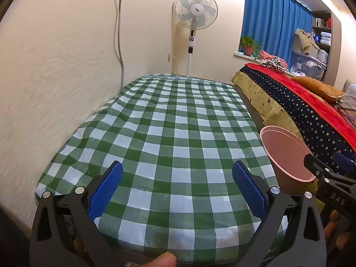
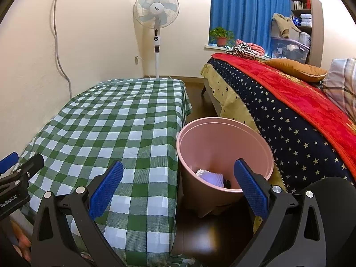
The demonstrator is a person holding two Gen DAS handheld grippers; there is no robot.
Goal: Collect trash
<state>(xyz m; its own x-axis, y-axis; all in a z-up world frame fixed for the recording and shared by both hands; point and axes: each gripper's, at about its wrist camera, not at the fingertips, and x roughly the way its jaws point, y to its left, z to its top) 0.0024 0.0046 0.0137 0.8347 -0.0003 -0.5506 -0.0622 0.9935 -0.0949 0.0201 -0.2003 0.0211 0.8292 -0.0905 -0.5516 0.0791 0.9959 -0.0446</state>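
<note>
A pink bin [image 2: 224, 153] stands on the dark floor between the checked table and the bed; white crumpled trash [image 2: 210, 176] and a dark scrap lie in its bottom. The bin [image 1: 287, 153] also shows at the right of the left wrist view. My right gripper [image 2: 178, 184] is open above the table's right edge and the bin, with nothing between its blue pads [image 2: 106, 189]. My left gripper [image 1: 178, 187] is open over the green-and-white checked tablecloth [image 1: 173, 129], holding nothing. The right gripper [image 1: 329, 169] pokes in at the left view's right edge.
A standing fan [image 2: 156, 22] is against the far wall. A bed [image 2: 289, 115] with a starry and red cover runs along the right. A potted plant [image 2: 221, 36], clothes and storage boxes sit by the blue curtain. A cable hangs down the left wall.
</note>
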